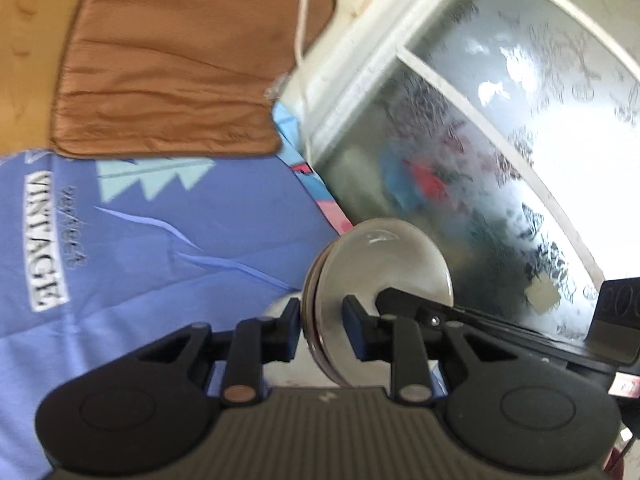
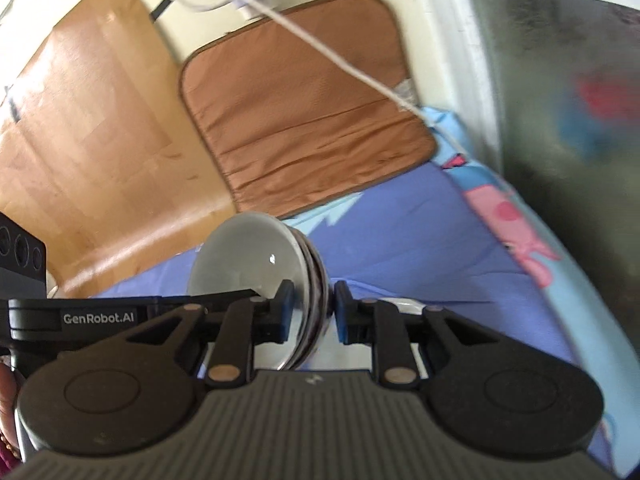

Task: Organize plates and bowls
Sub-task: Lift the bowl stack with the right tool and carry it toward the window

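Both the left gripper (image 1: pixel 322 326) and the right gripper (image 2: pixel 310 312) clench opposite rims of the small stack of shiny steel plates (image 1: pixel 380 272), so it stays balanced in air above the blue printed bedsheet (image 1: pixel 160 260).

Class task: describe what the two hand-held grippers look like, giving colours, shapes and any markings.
Left hand-held gripper and right hand-held gripper: matte black linkage arms, round black hubs, ribbed grey body, brass-coloured pivot pins, blue pads on black fingers. One black side bears white "GenRobot.AI" lettering.
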`<action>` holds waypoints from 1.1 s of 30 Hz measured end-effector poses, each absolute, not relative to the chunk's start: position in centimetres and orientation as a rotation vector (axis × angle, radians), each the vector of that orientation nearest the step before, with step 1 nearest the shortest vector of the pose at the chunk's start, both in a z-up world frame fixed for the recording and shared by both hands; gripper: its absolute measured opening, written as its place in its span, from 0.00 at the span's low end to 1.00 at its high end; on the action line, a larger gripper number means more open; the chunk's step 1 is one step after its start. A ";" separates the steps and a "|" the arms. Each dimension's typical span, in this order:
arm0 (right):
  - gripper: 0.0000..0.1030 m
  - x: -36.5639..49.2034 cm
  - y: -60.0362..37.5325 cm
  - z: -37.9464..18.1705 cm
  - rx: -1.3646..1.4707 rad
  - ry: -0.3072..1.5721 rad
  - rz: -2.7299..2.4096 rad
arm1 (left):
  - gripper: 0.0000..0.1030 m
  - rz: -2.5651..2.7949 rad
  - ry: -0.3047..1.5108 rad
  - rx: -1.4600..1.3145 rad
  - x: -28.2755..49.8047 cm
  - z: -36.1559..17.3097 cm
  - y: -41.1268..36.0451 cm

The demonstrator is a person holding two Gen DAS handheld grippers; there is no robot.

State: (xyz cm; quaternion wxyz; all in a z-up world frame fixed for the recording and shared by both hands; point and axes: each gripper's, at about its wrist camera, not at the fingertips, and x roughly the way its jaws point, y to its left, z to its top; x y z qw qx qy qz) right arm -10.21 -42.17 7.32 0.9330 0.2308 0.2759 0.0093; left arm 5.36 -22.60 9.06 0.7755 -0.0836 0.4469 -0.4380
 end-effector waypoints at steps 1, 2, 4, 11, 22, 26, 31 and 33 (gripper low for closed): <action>0.23 -10.4 -42.7 6.9 0.479 0.570 0.007 | 0.23 -0.951 0.981 -0.170 5.3 8.5 -23.4; 0.23 -10.6 -43.2 6.4 0.490 0.577 -0.003 | 0.23 -0.950 0.991 -0.159 5.1 8.0 -24.0; 0.23 -10.6 -44.0 5.0 0.520 0.600 -0.019 | 0.24 -0.943 1.023 -0.137 5.0 6.8 -25.1; 0.23 -9.7 -45.3 1.2 0.592 0.682 -0.031 | 0.25 -0.907 1.113 -0.107 5.8 3.5 -26.4; 0.32 -10.2 -45.1 1.1 0.507 0.629 -0.065 | 0.41 -0.917 1.081 -0.059 5.0 4.3 -26.9; 0.38 -11.5 -45.1 2.0 0.486 0.533 -0.107 | 0.41 -0.909 1.020 -0.035 4.3 5.5 -26.1; 0.38 -13.6 -43.8 3.6 0.426 0.412 -0.138 | 0.41 -0.886 0.890 0.011 2.6 7.7 -24.4; 0.38 -14.3 -43.0 3.9 0.408 0.365 -0.147 | 0.41 -0.870 0.831 0.040 1.9 8.4 -23.9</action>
